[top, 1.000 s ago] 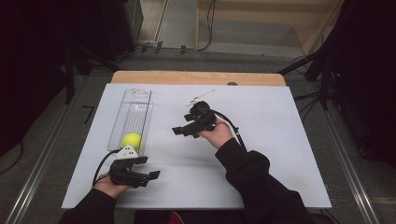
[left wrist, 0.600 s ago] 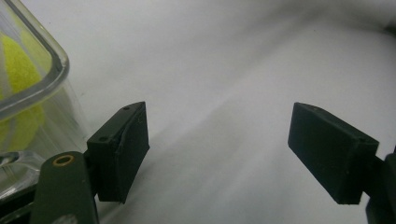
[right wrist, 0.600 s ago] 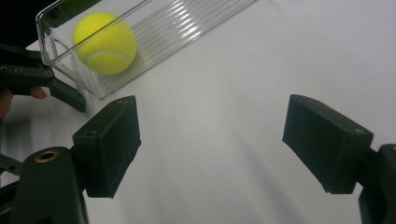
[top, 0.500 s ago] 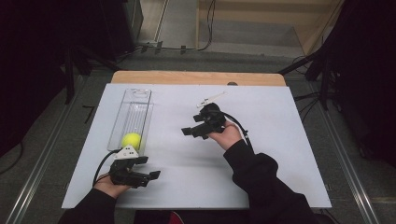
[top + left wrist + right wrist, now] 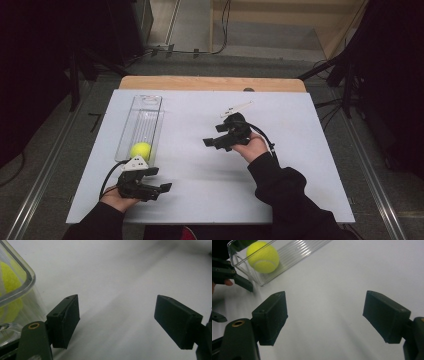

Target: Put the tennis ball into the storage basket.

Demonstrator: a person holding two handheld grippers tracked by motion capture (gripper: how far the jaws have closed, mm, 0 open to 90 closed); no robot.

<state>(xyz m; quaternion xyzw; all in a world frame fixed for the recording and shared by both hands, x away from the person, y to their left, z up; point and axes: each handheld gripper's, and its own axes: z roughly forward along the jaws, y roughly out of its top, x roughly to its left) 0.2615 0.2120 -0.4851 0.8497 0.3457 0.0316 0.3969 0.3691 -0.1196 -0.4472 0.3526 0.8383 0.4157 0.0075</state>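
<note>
I am holding my left gripper [image 5: 150,186] and right gripper [image 5: 216,137] spread and empty. The tennis ball [image 5: 141,150] is sitting in the clear tray [image 5: 134,112], near end. Light, fuzzy, springy, it probably suits gripping across the middle.

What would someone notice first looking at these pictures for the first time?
The bright yellow tennis ball stands out, lying at the near end of a long clear plastic tray on the left of the white table. Just in front of the tray is the left gripper, its fingers open and empty. The right gripper hovers mid-table, also open, pointing toward the ball.
</note>
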